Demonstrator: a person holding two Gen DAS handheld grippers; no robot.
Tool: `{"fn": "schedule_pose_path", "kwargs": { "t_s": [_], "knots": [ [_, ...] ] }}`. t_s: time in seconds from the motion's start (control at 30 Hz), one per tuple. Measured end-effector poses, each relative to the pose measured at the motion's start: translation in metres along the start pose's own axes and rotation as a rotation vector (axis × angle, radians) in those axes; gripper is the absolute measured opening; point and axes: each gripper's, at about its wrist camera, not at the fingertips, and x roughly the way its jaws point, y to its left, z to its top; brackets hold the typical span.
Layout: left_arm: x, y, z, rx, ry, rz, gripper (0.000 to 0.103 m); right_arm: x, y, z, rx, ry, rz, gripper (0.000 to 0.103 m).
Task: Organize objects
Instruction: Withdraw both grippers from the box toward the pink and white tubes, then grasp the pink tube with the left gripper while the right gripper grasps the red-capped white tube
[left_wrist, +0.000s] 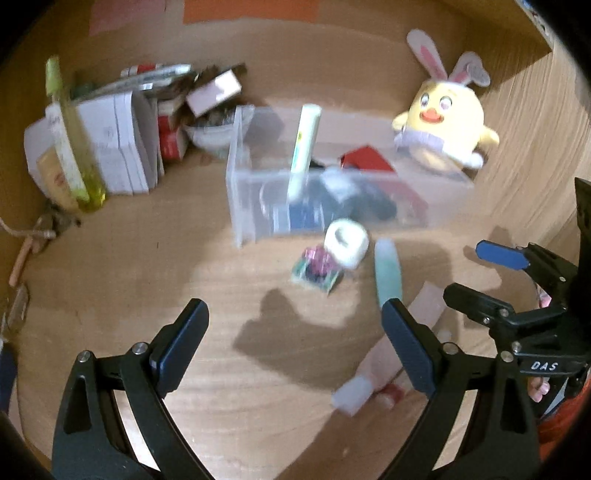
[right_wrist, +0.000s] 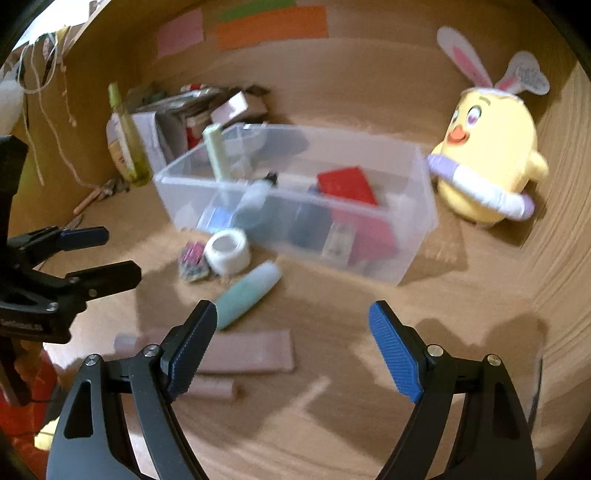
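both grippers hang over the bench with jaws apart and empty: left gripper (left_wrist: 295, 332), right gripper (right_wrist: 293, 345). the clear bin (right_wrist: 413, 236) sits mid-bench, already part filled. loose things lie just in front of its near wall: a tape roll (right_wrist: 226, 251), a small packet (right_wrist: 192, 260) touching it, a teal tube (right_wrist: 245, 293), and flat pink tubes (right_wrist: 251, 350) nearer the bench's front edge. the risk, as i judge it: the grippers are close together, so both reaching for the cluster could clash. the round tube may roll from a sideways nudge.
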Motion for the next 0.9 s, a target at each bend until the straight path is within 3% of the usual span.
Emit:
{"fn": "schedule_pose_path", "kwargs": {
  "t_s": [0.33,0.7,0.9],
  "knots": [
    [-0.015,0.029,-0.034,-0.050,0.024,0.035,0.096,0.001,0.045,-0.027,-0.048,0.065,0.097,0.084],
    [-0.026,0.034,-0.050,-0.055,0.019,0.010,0.096,0.023,0.076,-0.037,-0.096,0.139,0.046,0.086],
    [-0.013,0.013,-0.051,-0.006,0.043,-0.048,0.096,0.018,0.067,-0.041,-0.053,0.100,0.047,0.083]
  ]
}}
